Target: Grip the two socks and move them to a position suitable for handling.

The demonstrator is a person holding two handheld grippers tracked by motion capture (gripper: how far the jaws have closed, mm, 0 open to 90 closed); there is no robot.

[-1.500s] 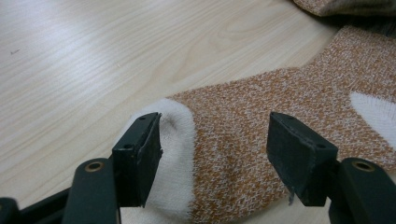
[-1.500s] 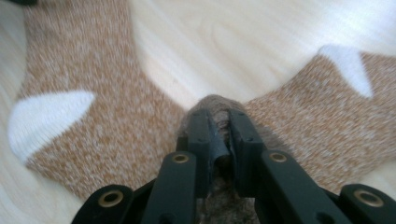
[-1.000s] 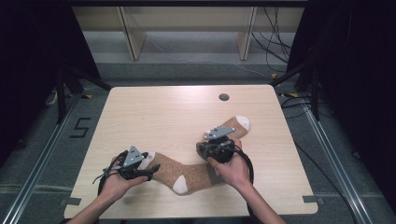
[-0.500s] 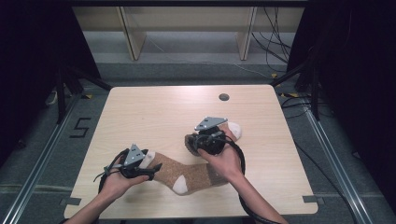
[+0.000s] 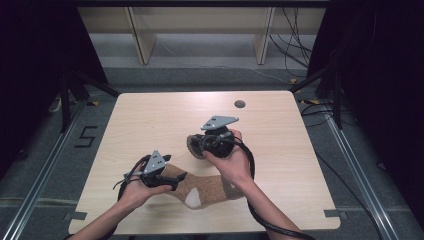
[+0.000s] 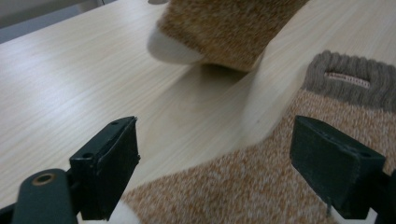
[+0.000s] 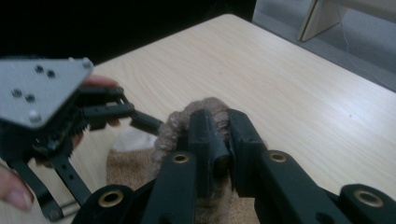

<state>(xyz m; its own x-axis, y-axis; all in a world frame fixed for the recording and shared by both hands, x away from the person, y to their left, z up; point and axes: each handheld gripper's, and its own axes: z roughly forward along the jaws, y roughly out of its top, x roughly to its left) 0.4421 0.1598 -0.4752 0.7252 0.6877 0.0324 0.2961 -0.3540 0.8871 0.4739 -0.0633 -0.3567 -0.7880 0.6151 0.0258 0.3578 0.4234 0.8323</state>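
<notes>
Surface (image 5: pixel 150 120): pale wood-grain top with rounded corners and a small dark round hole (image 5: pixel 239 104) near its far edge, standing on a grey floor.

Sock (image 5: pixel 205 187): there it is, near the front edge and a bit right of centre. A speckled orange-brown knit with a cream heel patch and a cream toe. One end lies flat on the surface; the other end is lifted and folded back over it.

Sock, left gripper view: the flat part spreads between the two black fingers. Its ribbed grey-brown cuff (image 6: pixel 348 77) carries a small stitched label. The raised toe end hangs above the wood with a shadow under it.

Right gripper (image 7: pixel 219 135): its fingers are pressed together on a bunch of the sock's knit, and the fabric bulges out above the tips. In the high view it sits over the middle of the surface, gripped by the person's right hand (image 5: pixel 230 162), grey three-cornered plate on top.

Left gripper (image 6: pixel 215 154): fingers spread wide and they have just been opening. The sock lies under and between them, but the pads press on nothing. In the high view it sits at the sock's left end, in the person's left hand (image 5: pixel 135 187).

Cable (image 5: pixel 272 225): a black lead trailing from the right gripper along the forearm.
</notes>
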